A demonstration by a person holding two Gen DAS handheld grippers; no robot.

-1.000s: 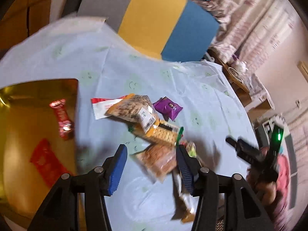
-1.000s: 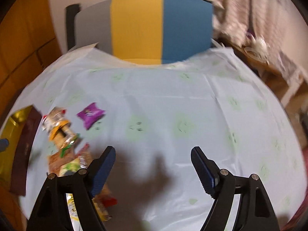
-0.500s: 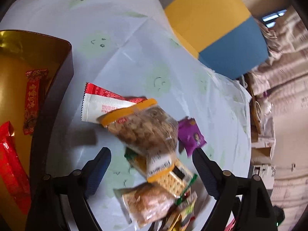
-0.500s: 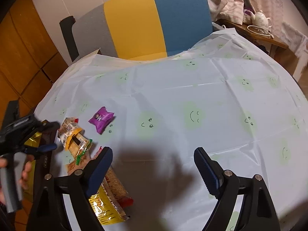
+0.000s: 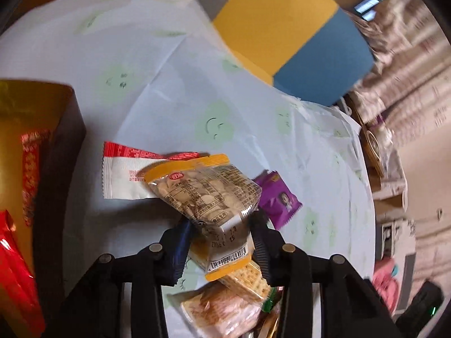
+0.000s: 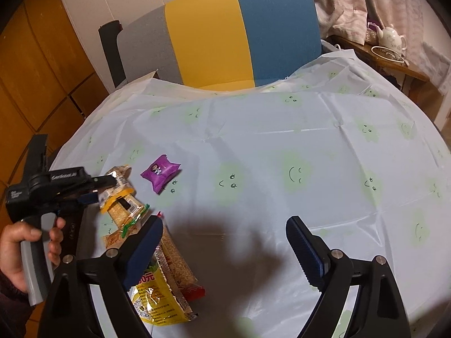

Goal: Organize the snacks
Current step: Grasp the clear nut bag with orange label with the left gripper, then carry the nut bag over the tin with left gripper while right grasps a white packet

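My left gripper (image 5: 222, 228) is shut on the lower end of a clear nut packet with orange ends (image 5: 205, 188); it also shows in the right wrist view (image 6: 117, 181). Under it lie a red-and-white packet (image 5: 126, 169), a cracker packet (image 5: 245, 276) and a biscuit packet (image 5: 222, 309). A purple packet (image 5: 279, 200) lies just right; it also shows in the right wrist view (image 6: 160, 173). A gold box (image 5: 17, 129) at left holds red packets (image 5: 29, 169). My right gripper (image 6: 225, 250) is open and empty above the tablecloth, right of a yellow packet (image 6: 157, 301).
The round table has a pale blue smiley tablecloth (image 6: 296, 152). A grey, yellow and blue chair (image 6: 225, 36) stands at its far edge. A side table with a teapot (image 6: 390, 38) is at the back right. Orange cabinets (image 6: 36, 56) stand at left.
My left gripper moved in over the pile and closed on the nut packet. My right gripper stayed open and shifted little.
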